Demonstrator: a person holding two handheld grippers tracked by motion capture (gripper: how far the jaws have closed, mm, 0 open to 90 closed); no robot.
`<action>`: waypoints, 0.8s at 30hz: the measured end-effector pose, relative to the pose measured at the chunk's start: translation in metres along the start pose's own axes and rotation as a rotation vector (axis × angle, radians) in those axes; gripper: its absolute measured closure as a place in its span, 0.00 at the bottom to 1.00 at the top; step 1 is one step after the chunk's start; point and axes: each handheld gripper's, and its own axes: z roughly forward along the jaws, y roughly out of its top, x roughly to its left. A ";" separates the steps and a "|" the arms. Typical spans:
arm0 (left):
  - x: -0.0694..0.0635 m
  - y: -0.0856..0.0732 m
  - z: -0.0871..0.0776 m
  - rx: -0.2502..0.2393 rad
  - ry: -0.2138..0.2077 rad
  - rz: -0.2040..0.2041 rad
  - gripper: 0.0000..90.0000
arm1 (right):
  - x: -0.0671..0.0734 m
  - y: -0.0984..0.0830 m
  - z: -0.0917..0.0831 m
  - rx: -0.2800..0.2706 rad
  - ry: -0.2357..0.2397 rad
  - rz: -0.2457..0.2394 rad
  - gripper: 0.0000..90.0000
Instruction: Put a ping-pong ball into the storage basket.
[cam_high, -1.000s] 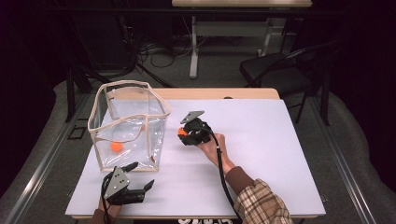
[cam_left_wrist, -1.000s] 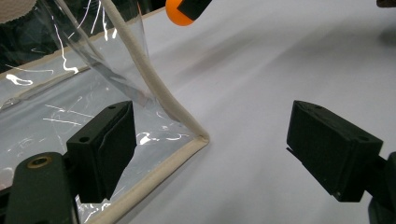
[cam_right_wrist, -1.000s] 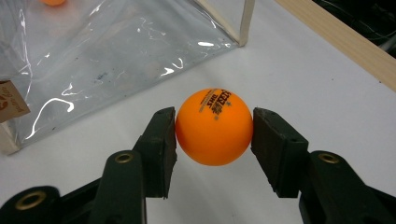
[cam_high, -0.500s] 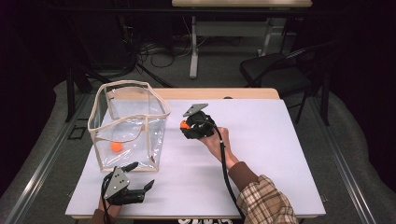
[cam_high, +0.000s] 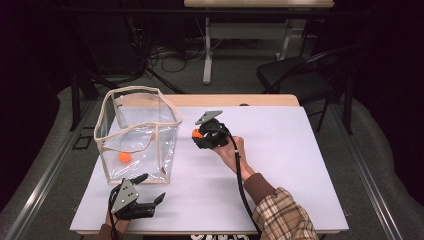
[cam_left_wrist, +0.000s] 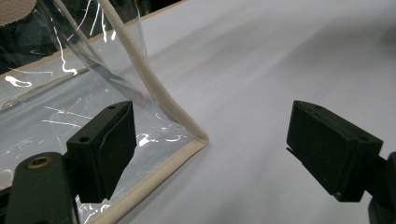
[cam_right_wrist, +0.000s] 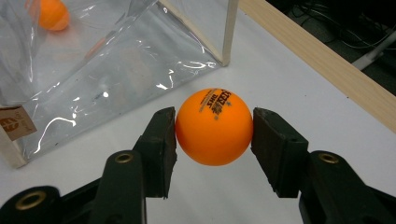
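Orange table-tennis ball (cam_right_wrist: 214, 126) sits pinched in your right gripper (cam_high: 200, 135) just right of the clear plastic open-topped bin (cam_high: 137, 131), above the white table (cam_high: 300, 150), while your left gripper (cam_high: 150, 192), jaws spread, waits at the bin's near corner.

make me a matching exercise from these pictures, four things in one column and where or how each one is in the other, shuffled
Things:
1. right claw
2. left claw
3. clear bag
4. ball in the bag

States or places:
A. stands open-topped on the white table
B. open, near the bag's bottom corner
C. lies on the bag's floor
D. shut on an orange ball

Pairs: 1-D, 2-B, 3-A, 4-C
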 end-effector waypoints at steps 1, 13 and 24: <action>0.000 0.000 0.000 0.001 0.001 0.001 0.18 | 0.000 0.000 0.000 -0.002 0.002 0.001 0.56; 0.000 0.000 0.000 -0.003 0.002 -0.001 0.18 | -0.002 0.002 -0.007 0.001 -0.007 -0.004 0.56; 0.000 0.000 0.000 -0.001 0.000 0.000 0.18 | -0.003 0.011 -0.017 -0.010 -0.010 -0.006 0.56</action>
